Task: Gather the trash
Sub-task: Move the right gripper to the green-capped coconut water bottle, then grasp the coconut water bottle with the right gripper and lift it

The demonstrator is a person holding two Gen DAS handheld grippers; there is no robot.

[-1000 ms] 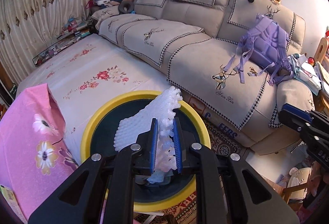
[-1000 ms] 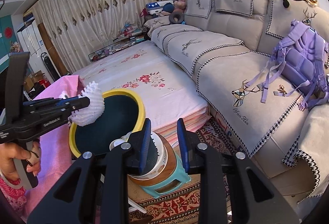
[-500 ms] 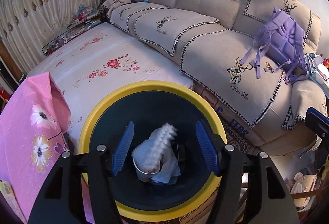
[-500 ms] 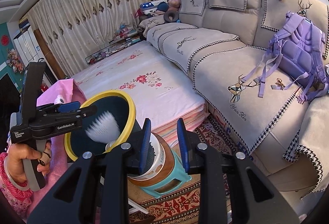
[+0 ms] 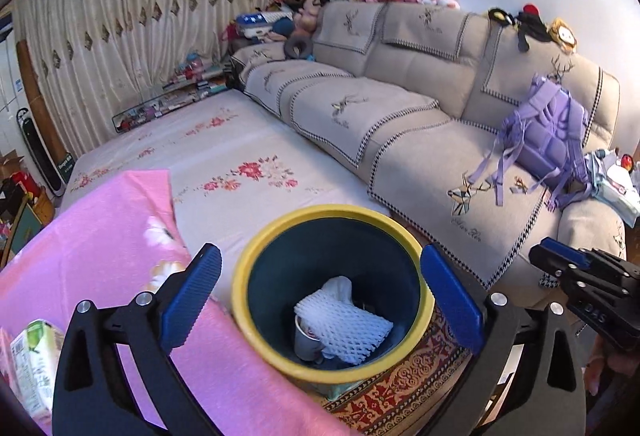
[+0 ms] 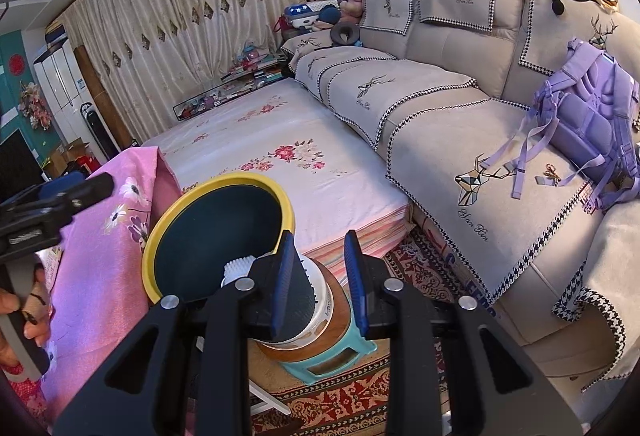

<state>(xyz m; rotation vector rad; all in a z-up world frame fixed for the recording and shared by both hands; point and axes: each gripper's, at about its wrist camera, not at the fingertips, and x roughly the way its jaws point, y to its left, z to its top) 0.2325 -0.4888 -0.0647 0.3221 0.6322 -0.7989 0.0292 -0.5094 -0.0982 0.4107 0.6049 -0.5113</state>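
Foam fruit net [image 5: 344,328] sits inside my yellow-rimmed trash bin [image 5: 280,236], lying on a paper cup [image 5: 306,338] and some crumpled tissue [image 5: 338,286]. I judge this piece collected.

Left to do: a green-printed packet [image 5: 34,360] lies on the pink floral cloth [image 5: 112,236] at my left. It looks like possible trash, but I can't tell for sure. No other loose trash is clearly visible.

My left gripper [image 5: 320,296] hovers above the bin mouth, tilted down. Its jaws are opening, spread wide, with nothing between the pads.

My right gripper [image 6: 318,276] is angled down beside the bin, jaws narrow. One finger overlaps the bin wall; I can't tell whether it pinches the bin.
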